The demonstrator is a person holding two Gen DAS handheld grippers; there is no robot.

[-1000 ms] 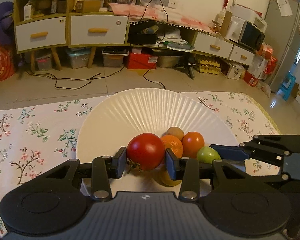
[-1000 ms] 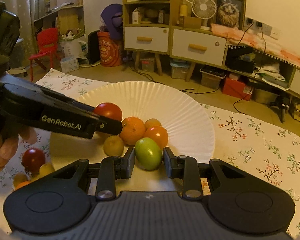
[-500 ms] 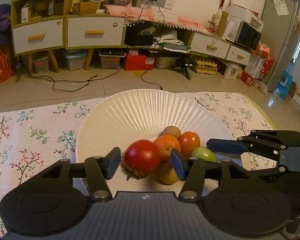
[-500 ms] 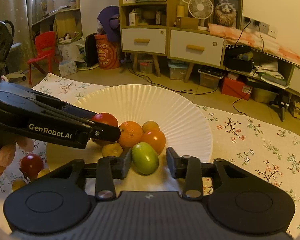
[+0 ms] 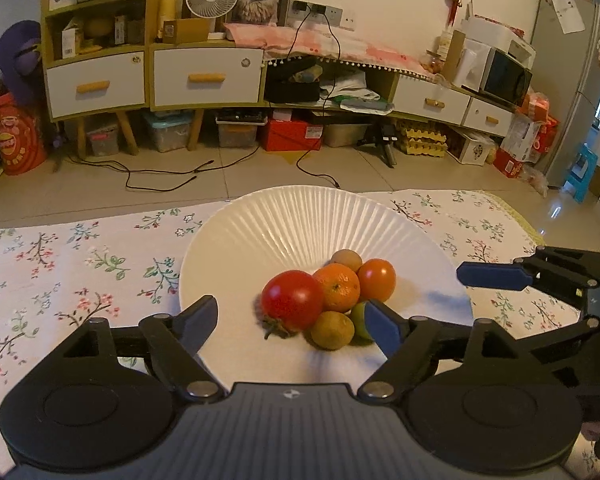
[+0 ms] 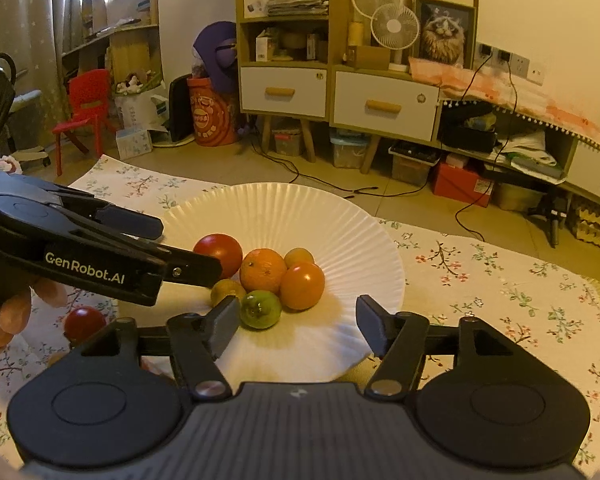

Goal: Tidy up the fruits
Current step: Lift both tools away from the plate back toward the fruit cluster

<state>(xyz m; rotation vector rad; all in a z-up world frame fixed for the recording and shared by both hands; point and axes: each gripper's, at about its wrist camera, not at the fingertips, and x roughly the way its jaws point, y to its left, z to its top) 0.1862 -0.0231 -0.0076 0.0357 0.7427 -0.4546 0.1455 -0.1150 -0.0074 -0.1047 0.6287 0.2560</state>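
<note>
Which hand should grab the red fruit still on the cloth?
Probably left. The red fruit lies off the plate beside the hand holding the left gripper; its jaws are opening, empty. The right gripper faces the plate.

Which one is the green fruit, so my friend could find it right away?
Find the big white ridged paper plate on the flowered tablecloth. A small heap of round fruit sits on it, and the small green fruit lies at the heap's near edge, beside the smooth orange fruit. It is the only green one; the others are red, orange or yellowish.
</note>
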